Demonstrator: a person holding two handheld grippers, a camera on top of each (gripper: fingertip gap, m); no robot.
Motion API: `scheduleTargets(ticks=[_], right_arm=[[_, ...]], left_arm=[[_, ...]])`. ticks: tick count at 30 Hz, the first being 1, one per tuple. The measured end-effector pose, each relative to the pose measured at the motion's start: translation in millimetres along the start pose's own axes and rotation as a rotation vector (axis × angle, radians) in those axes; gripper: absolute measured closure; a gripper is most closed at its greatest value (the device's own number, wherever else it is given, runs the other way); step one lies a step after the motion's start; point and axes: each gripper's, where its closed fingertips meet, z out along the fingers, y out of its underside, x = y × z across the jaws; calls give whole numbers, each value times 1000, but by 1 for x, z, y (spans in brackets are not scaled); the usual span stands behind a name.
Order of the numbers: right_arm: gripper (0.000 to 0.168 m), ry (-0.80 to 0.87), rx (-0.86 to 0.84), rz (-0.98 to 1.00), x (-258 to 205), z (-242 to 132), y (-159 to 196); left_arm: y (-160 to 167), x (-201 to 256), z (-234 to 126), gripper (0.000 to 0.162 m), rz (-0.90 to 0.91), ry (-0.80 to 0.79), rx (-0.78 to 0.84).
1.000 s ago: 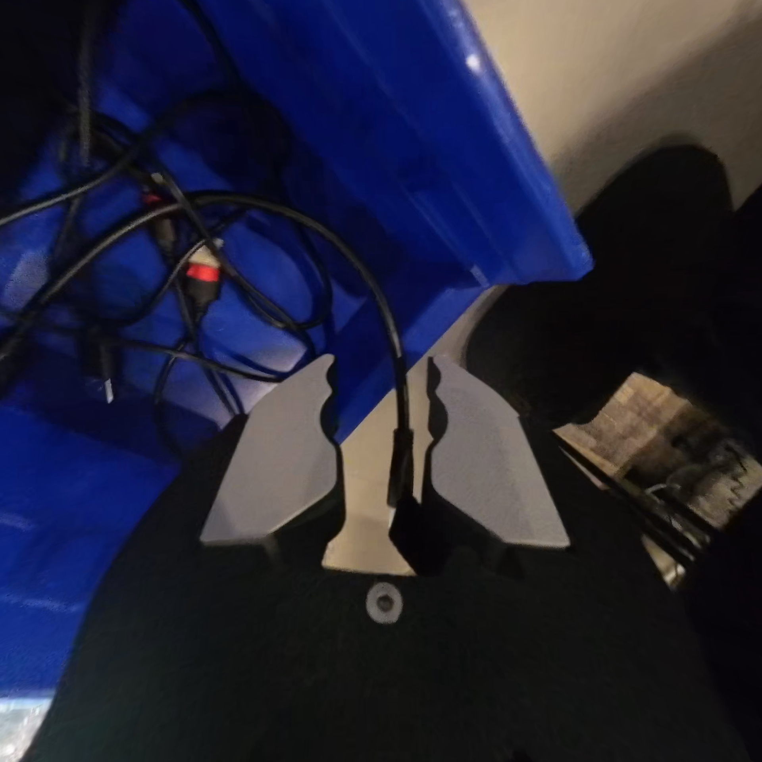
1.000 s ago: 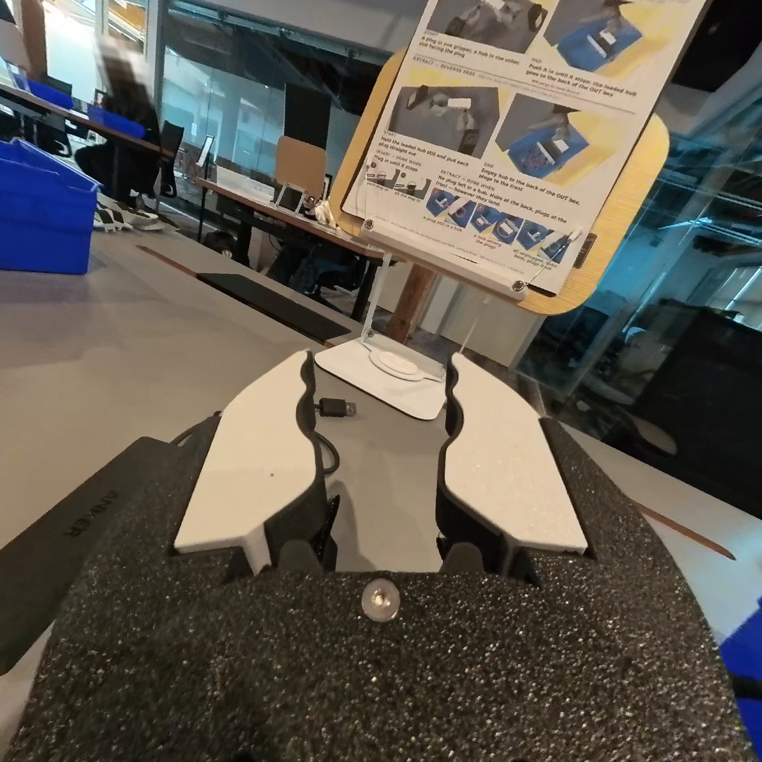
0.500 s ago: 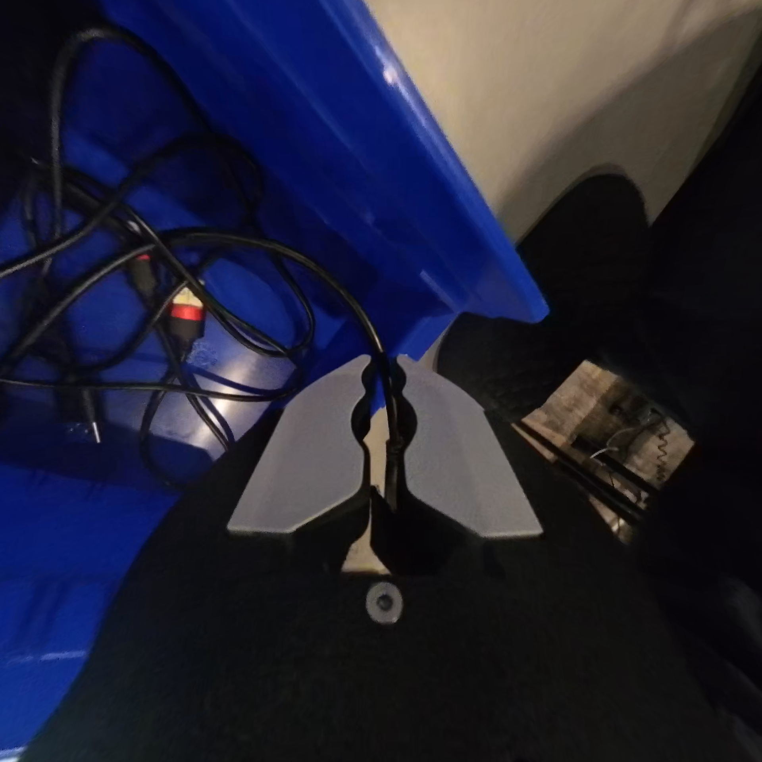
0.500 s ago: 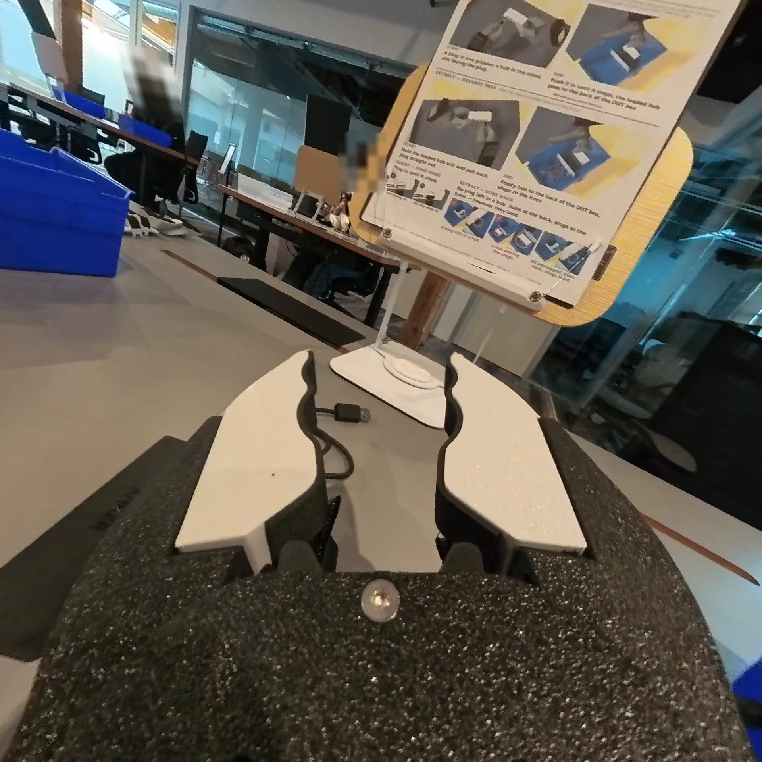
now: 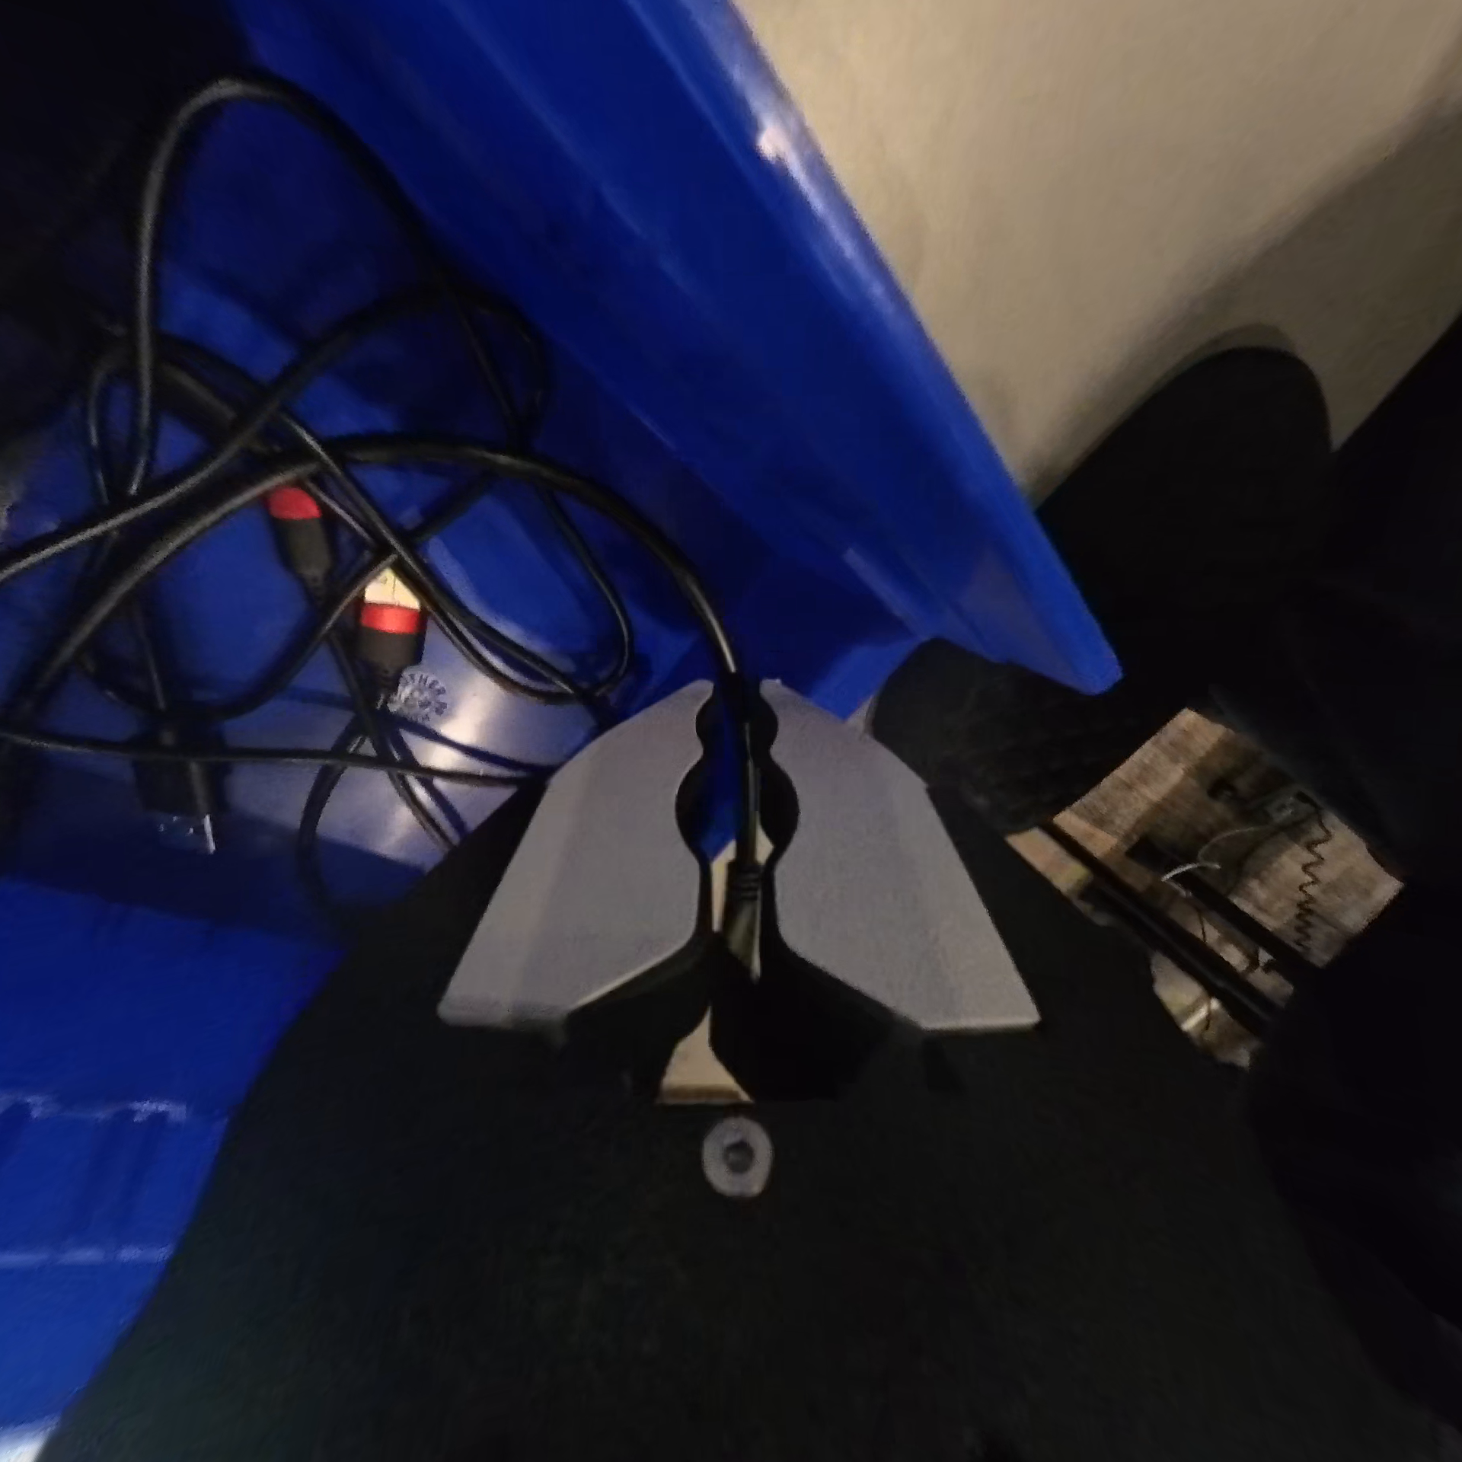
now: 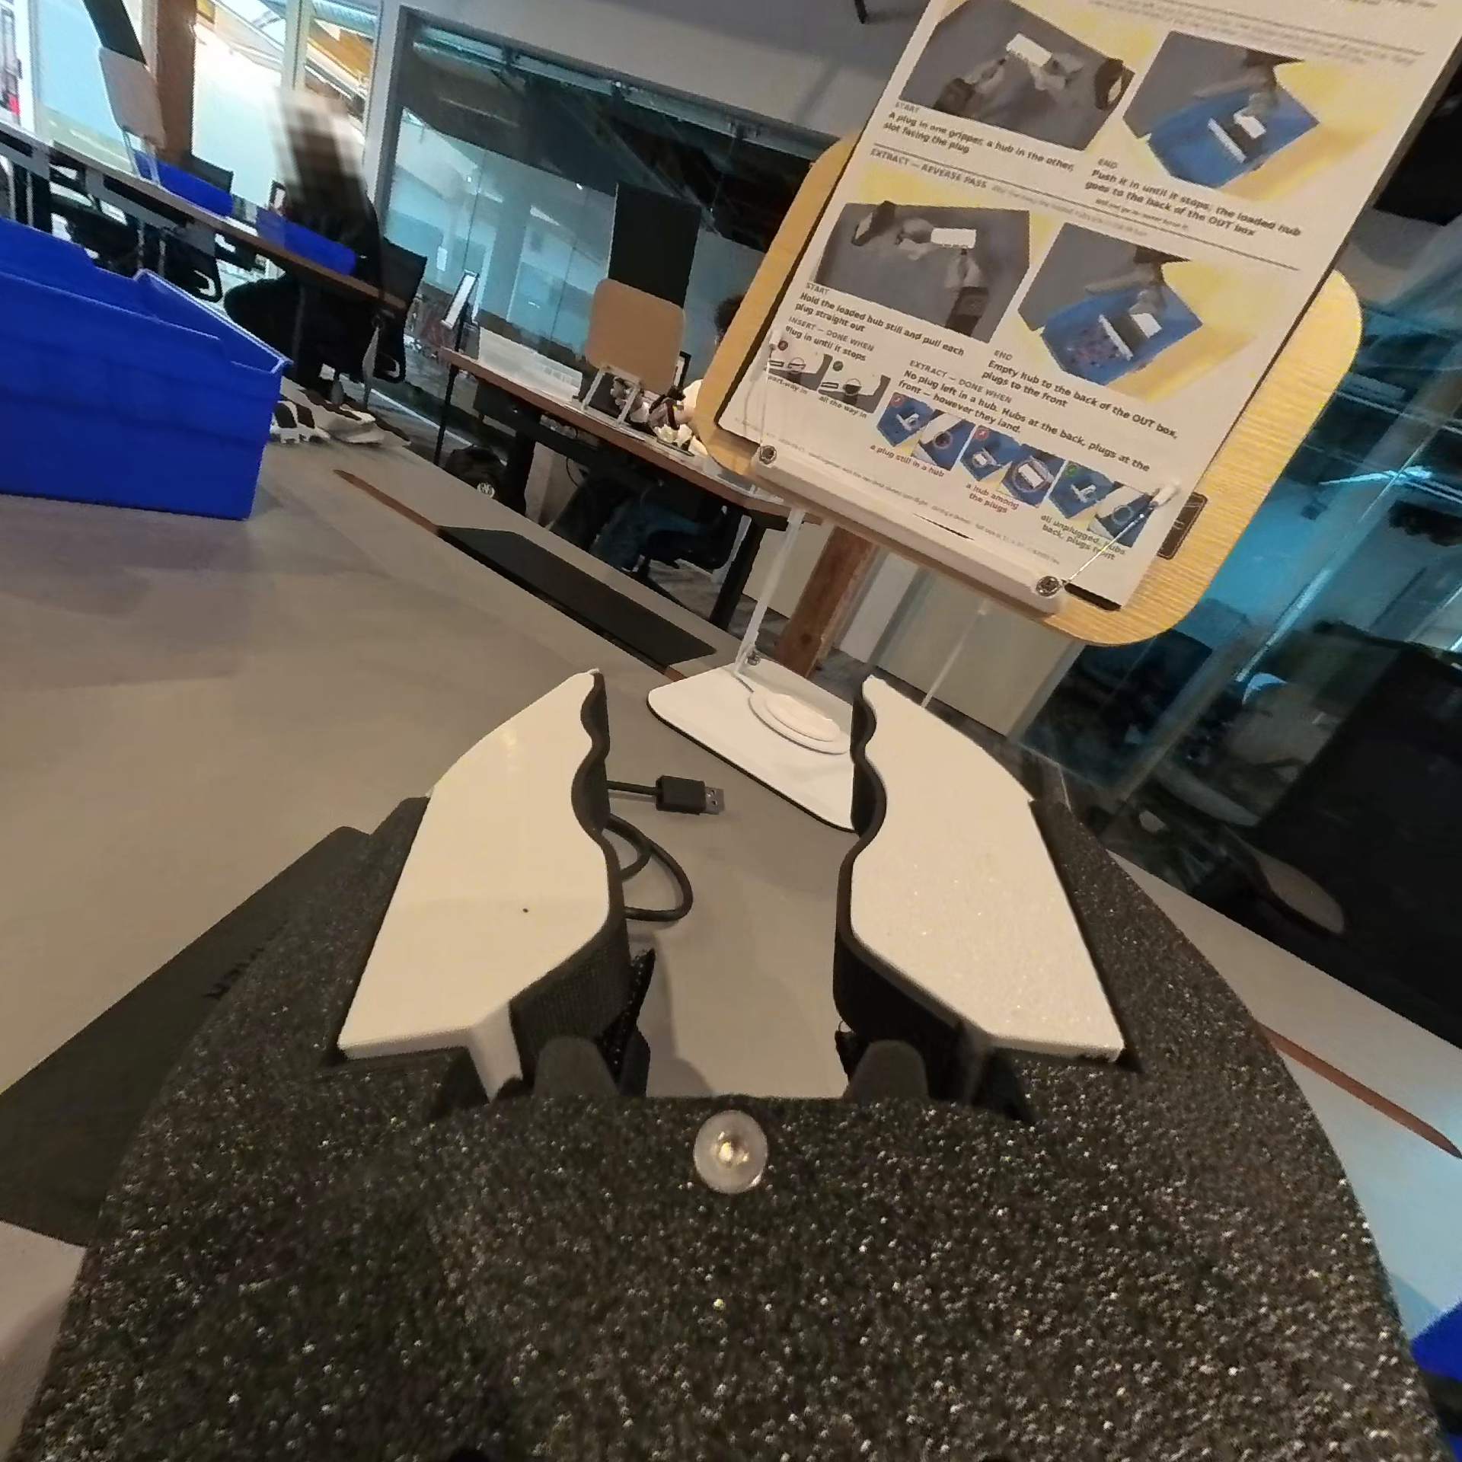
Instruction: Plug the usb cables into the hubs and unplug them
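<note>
Left hand-held gripper (image 5: pixel 740 716) is clamped on a black USB cable (image 5: pixel 554 486) trailing from the blue bin (image 5: pixel 712 332). Right hand-held gripper (image 6: pixel 724 704) is spread wide, empty, above a USB plug (image 6: pixel 688 793) on the counter (image 6: pixel 198 672).

A thin black USB cable (image 5: pixel 736 688) ran between the left tool's (image 5: pixel 740 712) closed fingers. Another black cable's plug (image 6: pixel 687 793) lay flat on the grey desk (image 6: pixel 198 712).
</note>
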Motion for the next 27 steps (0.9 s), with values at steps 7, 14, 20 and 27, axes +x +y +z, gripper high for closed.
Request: scheduleTargets(ticks=[7,14,20,27], right_arm=[[110,-6,1,2,-1,0,-1],[110,-14,8,-4,-3,-1,-2],[111,-23,17,-11,-5,-1,-4],[112,-29,23,-19,-7,-2,-6]], left_arm=[[11,-2,-56,157,4,-123,40],[25,-3,-138,157,-19,-318,83],[22,4,-203,157,10,-479,189],[11,21,-250,157,63,-509,431]])
